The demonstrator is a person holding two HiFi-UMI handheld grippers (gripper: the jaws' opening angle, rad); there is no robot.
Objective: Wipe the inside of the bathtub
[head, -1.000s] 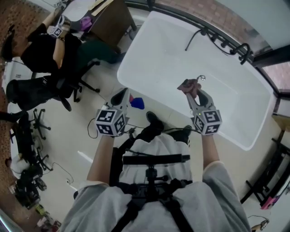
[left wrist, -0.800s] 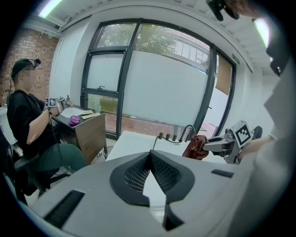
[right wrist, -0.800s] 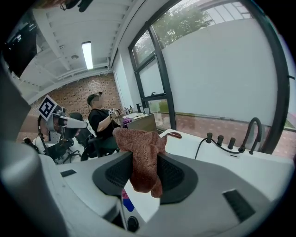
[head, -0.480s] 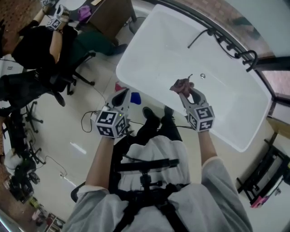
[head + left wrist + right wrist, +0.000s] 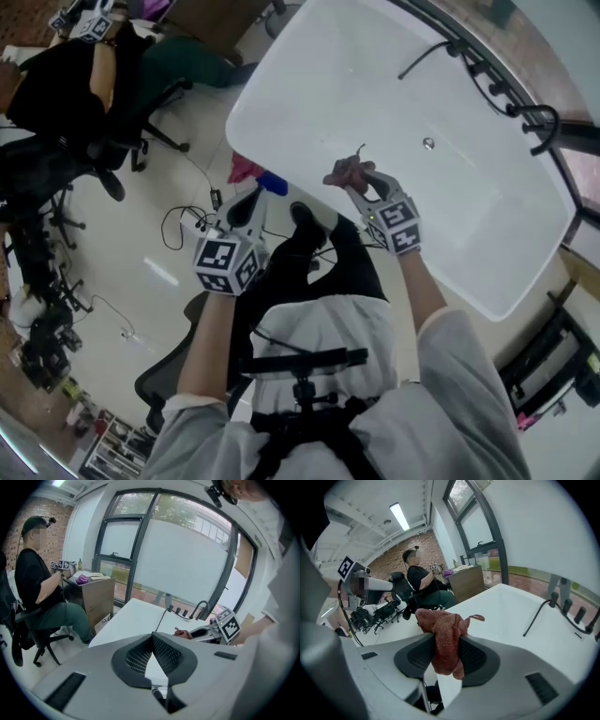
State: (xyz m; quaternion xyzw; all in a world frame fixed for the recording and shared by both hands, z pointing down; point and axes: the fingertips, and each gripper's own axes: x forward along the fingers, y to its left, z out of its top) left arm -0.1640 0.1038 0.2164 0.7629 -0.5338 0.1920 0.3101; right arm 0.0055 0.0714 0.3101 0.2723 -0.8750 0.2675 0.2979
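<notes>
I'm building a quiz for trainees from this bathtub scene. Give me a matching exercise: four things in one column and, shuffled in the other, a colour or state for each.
1. left claw
2. right claw
3. cloth
4. bathtub

A. white
B. shut on the cloth
C. reddish-brown
D. shut, holding nothing

Pairs: 1-D, 2-B, 3-C, 4-A

White bathtub (image 5: 375,84), reddish cloth (image 5: 343,172) — bunched, clamped
</notes>
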